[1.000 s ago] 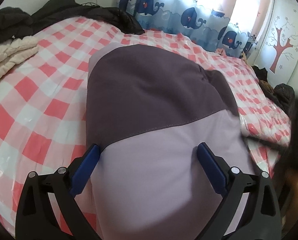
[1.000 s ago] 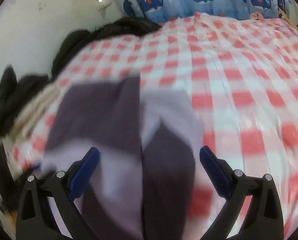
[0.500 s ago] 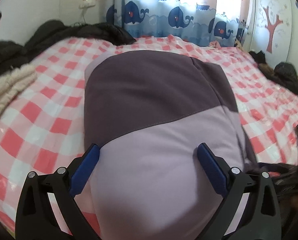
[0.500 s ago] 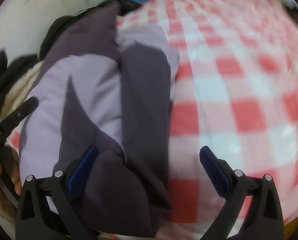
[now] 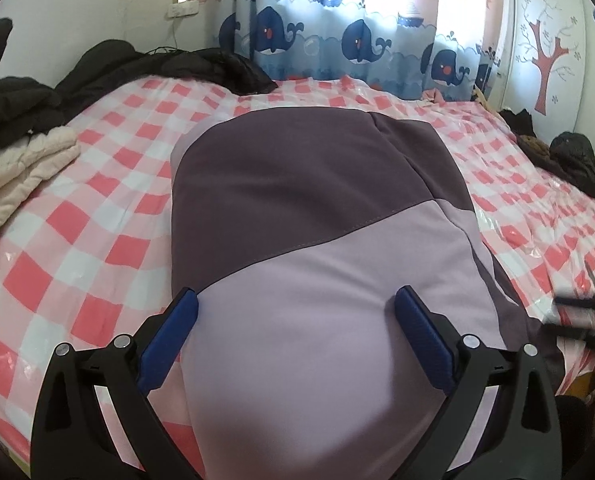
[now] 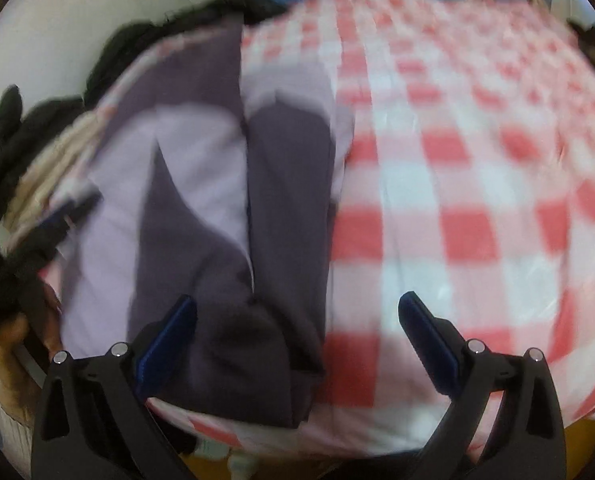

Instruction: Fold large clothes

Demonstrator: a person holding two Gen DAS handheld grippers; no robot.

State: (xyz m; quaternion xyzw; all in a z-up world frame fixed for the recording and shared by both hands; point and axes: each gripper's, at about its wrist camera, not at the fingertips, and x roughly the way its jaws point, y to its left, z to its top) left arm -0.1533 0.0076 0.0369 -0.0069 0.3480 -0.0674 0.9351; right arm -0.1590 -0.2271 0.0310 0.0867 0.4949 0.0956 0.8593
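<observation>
the two-tone purple garment (image 5: 317, 248) lies folded on the bed (image 5: 109, 184) with its red-and-white checked cover. the left gripper (image 5: 296, 320) hangs over its pale lower half, jaws spread wide, empty. the right gripper (image 6: 297, 320) hovers at the garment's near edge, jaws likewise apart; that view is blurred.

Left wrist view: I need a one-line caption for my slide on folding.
Open left gripper above a folded purple garment on a checked bedspread.
</observation>
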